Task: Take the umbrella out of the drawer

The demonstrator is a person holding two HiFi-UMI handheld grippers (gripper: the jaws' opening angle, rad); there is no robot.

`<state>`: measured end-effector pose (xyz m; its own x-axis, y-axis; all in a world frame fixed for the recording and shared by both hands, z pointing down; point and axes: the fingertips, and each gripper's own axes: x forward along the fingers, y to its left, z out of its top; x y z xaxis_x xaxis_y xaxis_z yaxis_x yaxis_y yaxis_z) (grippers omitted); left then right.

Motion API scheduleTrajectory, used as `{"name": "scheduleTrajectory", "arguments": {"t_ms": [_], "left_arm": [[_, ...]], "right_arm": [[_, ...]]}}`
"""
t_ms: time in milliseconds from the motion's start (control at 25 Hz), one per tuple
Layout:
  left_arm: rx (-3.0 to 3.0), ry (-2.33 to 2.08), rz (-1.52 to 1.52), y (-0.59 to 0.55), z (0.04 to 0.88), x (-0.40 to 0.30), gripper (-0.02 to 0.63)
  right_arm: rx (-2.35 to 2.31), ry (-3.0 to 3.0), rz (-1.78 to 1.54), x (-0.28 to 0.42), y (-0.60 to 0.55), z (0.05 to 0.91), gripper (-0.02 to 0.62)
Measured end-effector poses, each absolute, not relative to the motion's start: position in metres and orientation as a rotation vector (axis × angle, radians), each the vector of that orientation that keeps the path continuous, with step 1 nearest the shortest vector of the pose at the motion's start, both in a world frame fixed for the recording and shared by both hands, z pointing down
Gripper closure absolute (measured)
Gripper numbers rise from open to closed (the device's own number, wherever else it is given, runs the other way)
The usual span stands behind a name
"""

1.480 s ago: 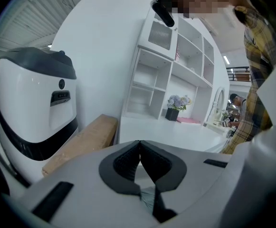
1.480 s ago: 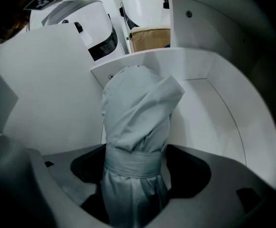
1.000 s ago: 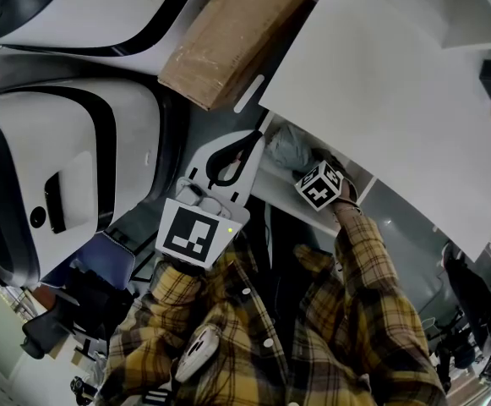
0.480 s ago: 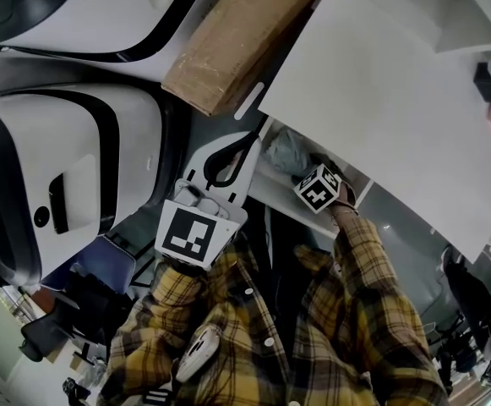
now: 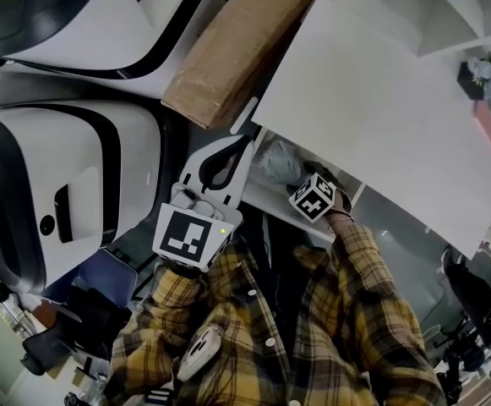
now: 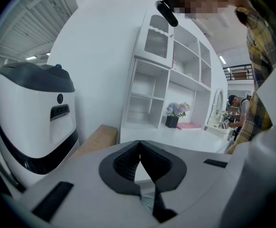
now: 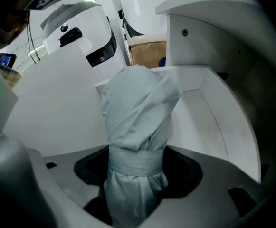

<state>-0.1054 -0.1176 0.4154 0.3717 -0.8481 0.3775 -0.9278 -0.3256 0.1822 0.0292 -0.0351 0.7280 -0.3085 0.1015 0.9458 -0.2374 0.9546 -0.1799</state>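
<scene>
The umbrella lies inside the open drawer, which is pulled out from under the white tabletop. It has not yet been lifted out.

At the far left of the head view stand white machines with black trim. Beyond them is a long cardboard box. Neither seems to play any part in the job.

The left gripper comes next, hovering near the drawer's left end. Its jaws are pressed together with nothing between them. Whether its tips touch the drawer cannot be made out. It looks parked there to leave the drawer mouth free for the other hand.

To its right, the right gripper points steeply down into the drawer from the near side. Its jaws stand wide, the umbrella fills the gap between them, and the pads appear to bear on the cloth at the strap. Taking it there makes sense, since the bundle is tightest and firmest at that spot, so a lift should carry the whole thing up past the drawer wall.

The umbrella is folded short, and its pale grey-blue fabric is gathered in soft lengthwise folds. A band of the same cloth is wrapped snugly round it, and the fabric bulges on either side of the band. The far end is rounded and loose. No handle shows. It looks soft and squashy, so it could slide in a light grip.
</scene>
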Motion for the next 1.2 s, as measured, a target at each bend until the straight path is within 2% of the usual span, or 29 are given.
{"name": "scheduleTrajectory", "arguments": {"t_ms": [1200], "left_arm": [[2.485,-1.609,0.2,-0.123,0.313,-0.083,0.584]], "right_arm": [[0.254,-2.181,0.056,0.002,-0.05,0.535,0.287]]}}
